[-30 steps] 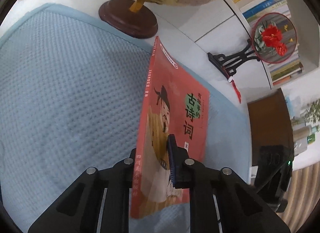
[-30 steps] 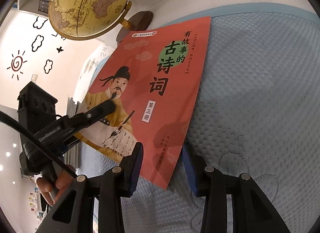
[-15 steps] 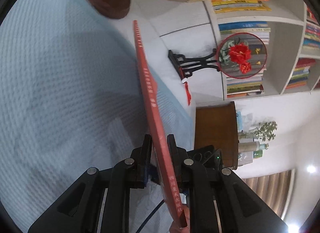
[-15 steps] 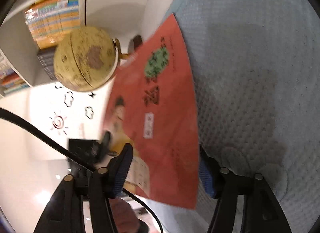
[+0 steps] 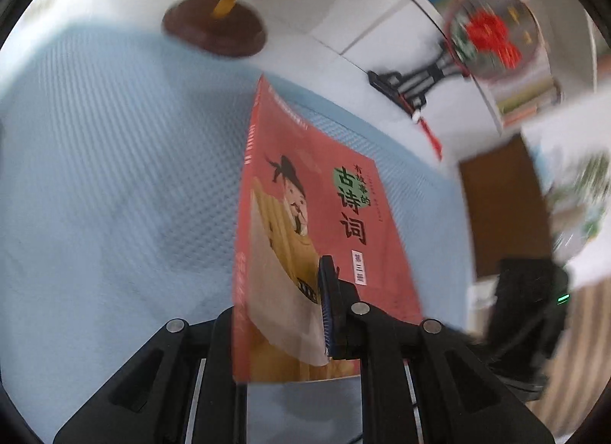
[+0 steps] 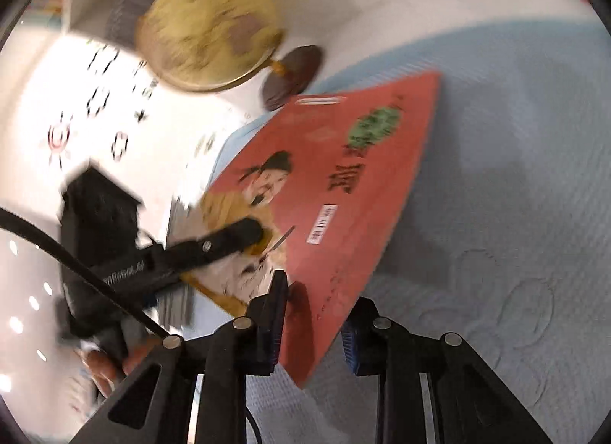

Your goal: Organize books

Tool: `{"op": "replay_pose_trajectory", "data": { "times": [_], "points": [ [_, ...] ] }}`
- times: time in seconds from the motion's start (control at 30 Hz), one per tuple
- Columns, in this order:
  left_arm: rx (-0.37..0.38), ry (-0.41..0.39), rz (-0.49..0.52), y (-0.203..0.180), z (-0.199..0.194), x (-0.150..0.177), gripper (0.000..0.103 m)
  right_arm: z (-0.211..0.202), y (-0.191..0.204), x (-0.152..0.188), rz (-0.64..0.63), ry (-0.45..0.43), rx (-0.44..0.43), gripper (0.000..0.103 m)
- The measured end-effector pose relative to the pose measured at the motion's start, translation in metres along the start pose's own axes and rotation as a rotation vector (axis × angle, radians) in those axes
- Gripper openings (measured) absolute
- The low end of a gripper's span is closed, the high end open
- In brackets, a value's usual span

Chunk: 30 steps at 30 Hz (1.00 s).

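A thin red book (image 5: 324, 215) with a robed figure and Chinese title on its cover is held up off the pale blue quilted mat (image 5: 114, 176). My left gripper (image 5: 278, 291) is shut on its lower edge, one pad on the cover and the other finger behind. In the right wrist view the same book (image 6: 343, 176) tilts over the mat (image 6: 515, 176), with a left finger (image 6: 229, 241) lying on the cover. My right gripper (image 6: 313, 314) is closing with the book's near corner between its jaws. Both views are blurred, and its pads do not clearly press.
A yellow globe (image 6: 210, 28) on a dark wooden base (image 5: 214, 31) stands at the mat's far edge. A round fan with red flowers (image 5: 492, 35) on a black stand sits to the right, before bookshelves. A brown cabinet (image 5: 500, 207) is beyond. A hand (image 6: 103, 367) holds the left gripper.
The book has rolled from edge-on back to showing its cover in the left wrist view. The right jaws have narrowed around the book's corner. Both views shifted and blurred.
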<state>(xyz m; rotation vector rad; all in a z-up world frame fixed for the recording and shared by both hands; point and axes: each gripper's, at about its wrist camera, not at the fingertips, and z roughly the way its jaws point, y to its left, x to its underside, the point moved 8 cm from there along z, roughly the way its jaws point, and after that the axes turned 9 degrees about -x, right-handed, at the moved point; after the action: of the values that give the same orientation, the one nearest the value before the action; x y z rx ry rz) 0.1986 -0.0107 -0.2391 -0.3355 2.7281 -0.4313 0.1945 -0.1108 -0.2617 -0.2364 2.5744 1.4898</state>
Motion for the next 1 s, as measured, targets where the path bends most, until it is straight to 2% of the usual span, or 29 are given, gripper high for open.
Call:
{"op": "replay_pose_trajectory", "data": {
  "times": [0.13, 0.23, 0.33, 0.47, 0.63, 0.73, 0.87, 1.0],
  "points": [
    [-0.100, -0.049, 0.147, 0.000, -0.026, 0.003, 0.012, 0.003, 0.032, 0.011, -0.089, -0.015, 0.050, 0.025],
    [-0.111, -0.073, 0.182, 0.010, -0.048, 0.001, 0.012, 0.005, 0.056, 0.022, -0.160, -0.018, 0.082, 0.025],
    [-0.043, -0.095, 0.141, 0.031, -0.075, -0.005, 0.012, 0.008, 0.083, 0.031, -0.220, -0.033, 0.104, 0.025],
    [0.009, -0.179, 0.071, 0.070, -0.132, -0.020, 0.012, 0.017, 0.135, 0.035, -0.293, -0.059, 0.071, 0.026],
    [-0.031, -0.288, 0.016, 0.135, -0.202, -0.023, 0.012, 0.053, 0.210, 0.045, -0.391, -0.048, 0.002, 0.027],
    [-0.099, -0.324, -0.007, 0.177, -0.229, -0.022, 0.012, 0.086, 0.249, 0.053, -0.433, -0.015, -0.041, 0.027],
    [-0.142, -0.329, -0.077, 0.236, -0.243, -0.019, 0.012, 0.140, 0.283, 0.065, -0.468, 0.045, -0.058, 0.028],
    [-0.177, -0.302, -0.119, 0.279, -0.231, -0.012, 0.013, 0.176, 0.296, 0.075, -0.468, 0.092, -0.045, 0.028]
  ]
}}
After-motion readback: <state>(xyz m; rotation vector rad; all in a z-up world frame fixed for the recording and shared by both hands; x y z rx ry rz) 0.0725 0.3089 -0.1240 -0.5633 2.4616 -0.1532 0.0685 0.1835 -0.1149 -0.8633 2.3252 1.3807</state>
